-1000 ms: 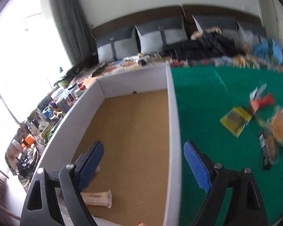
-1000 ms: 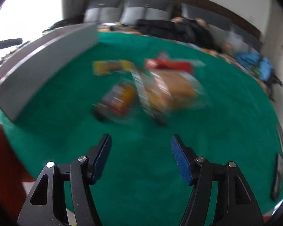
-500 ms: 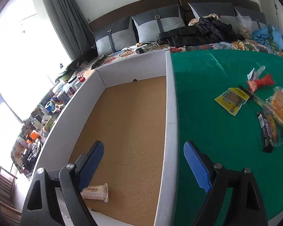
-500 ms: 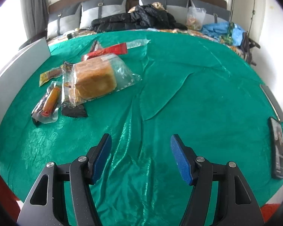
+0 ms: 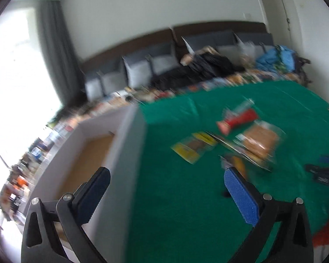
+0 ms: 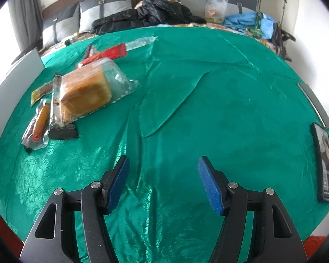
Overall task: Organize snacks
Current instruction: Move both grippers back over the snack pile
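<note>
Left of right claw (image 6: 163, 180) (apart): snacks (image 6: 76, 94).

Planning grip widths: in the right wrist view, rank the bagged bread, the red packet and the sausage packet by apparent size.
1. Bagged bread, clearly largest.
2. Red packet and sausage packet look similar; the red one lies farther off, so their order is unsure.
</note>
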Demonstrator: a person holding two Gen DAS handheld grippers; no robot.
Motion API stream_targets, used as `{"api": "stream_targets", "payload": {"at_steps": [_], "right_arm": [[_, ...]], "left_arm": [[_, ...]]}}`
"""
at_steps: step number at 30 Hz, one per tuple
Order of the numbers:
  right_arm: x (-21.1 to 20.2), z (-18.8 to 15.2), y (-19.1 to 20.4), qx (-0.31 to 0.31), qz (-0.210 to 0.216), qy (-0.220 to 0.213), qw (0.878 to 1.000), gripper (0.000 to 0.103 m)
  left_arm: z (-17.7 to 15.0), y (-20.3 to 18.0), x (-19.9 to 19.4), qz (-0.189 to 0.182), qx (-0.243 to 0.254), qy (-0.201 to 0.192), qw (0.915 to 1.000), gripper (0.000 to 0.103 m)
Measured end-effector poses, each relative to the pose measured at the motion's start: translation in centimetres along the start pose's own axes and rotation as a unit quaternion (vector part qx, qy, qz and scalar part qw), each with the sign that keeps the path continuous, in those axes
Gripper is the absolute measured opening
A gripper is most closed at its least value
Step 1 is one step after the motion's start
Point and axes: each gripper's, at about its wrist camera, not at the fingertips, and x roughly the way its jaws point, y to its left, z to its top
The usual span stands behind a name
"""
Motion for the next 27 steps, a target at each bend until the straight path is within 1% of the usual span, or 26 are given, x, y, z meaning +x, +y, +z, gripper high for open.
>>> {"api": "stream_targets", "payload": {"at_steps": [2,5,8,12,15,21,27], "right_arm": [[0.0,0.0,-0.1,-0.003,-0.005,0.001,1.0,0.068],[0.2,-0.2,-0.3,-0.004,-0.011,0.006,1.0,0.068],[0.4,-0.4,-0.6,-0.002,-0.014,0.016,1.0,0.071],[0.4,-0.7,-0.5,-0.007,-0.012,0.017,1.0,0.075],[0.5,-0.8,-0.4,-0.002,-0.01,0.016,1.0,0.08],[0.5,-0.9,-0.1,0.002,-0.016,0.011,1.0,0.084],[0.5,-1.0,0.0,0.007,-0.021,0.004,1.0,0.086]], "left_arm": [[-1.6,-2.4,2.4,-0.037,-0.002,0.047,0.9982,0.103],[-4.1,-4.8,5.3,-0.052,0.002,0.093,0.9943,0.103],[-5.9,-5.3,7.3,-0.066,-0.004,0.125,0.99,0.103],[-7.0,-5.1,8.8,-0.076,-0.015,0.152,0.9854,0.103],[-7.3,-4.6,9.7,-0.083,-0.034,0.166,0.9821,0.103],[-7.5,-4.1,10.5,-0.094,-0.059,0.168,0.9795,0.103],[-7.6,-3.9,10.5,-0.097,-0.058,0.158,0.981,0.103]]}}
